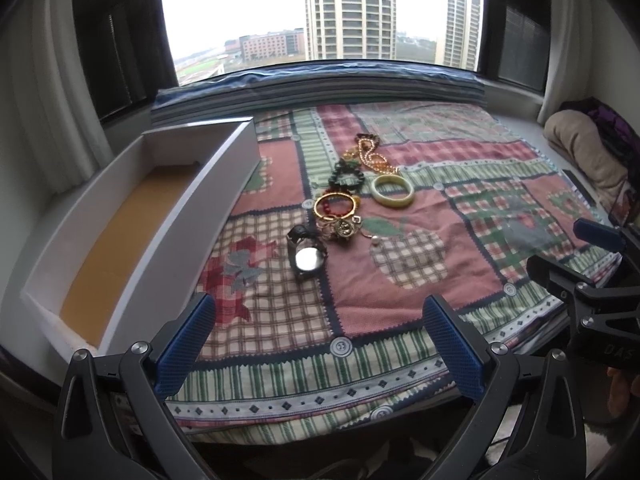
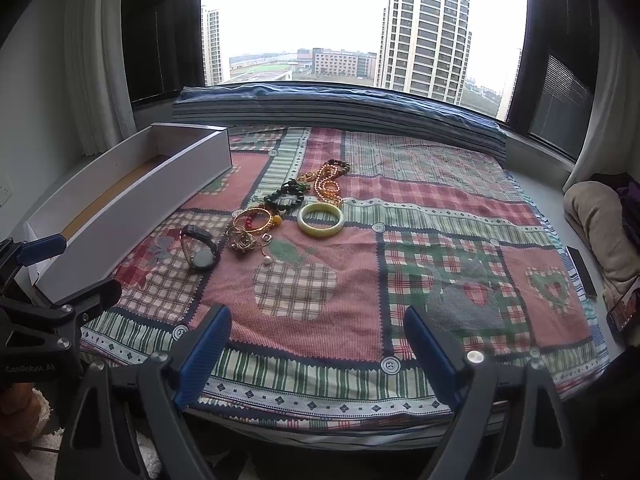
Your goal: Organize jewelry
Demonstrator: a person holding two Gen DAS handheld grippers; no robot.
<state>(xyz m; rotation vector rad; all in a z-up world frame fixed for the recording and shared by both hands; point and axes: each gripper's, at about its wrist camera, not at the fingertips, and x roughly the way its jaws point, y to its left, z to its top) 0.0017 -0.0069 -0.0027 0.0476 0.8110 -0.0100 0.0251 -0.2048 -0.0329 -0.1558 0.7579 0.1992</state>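
Both your grippers hover over the near edge of the patchwork cloth [image 2: 440, 216]: the left gripper [image 1: 318, 344] and right gripper [image 2: 318, 354] have fingers spread wide, holding nothing. Farther out, the jewelry lies bunched mid-cloth: a watch [image 1: 306, 254] nearest, then gold rings and bangles [image 1: 338, 214], a pale jade bangle [image 1: 393, 191], and bead strands [image 1: 370, 156] beyond. Your long white box [image 1: 120, 236] at left shows only its tan floor, so sorting looks unstarted; every piece remains.

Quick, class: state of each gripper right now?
Left gripper: open, holding nothing.
Right gripper: open, holding nothing.
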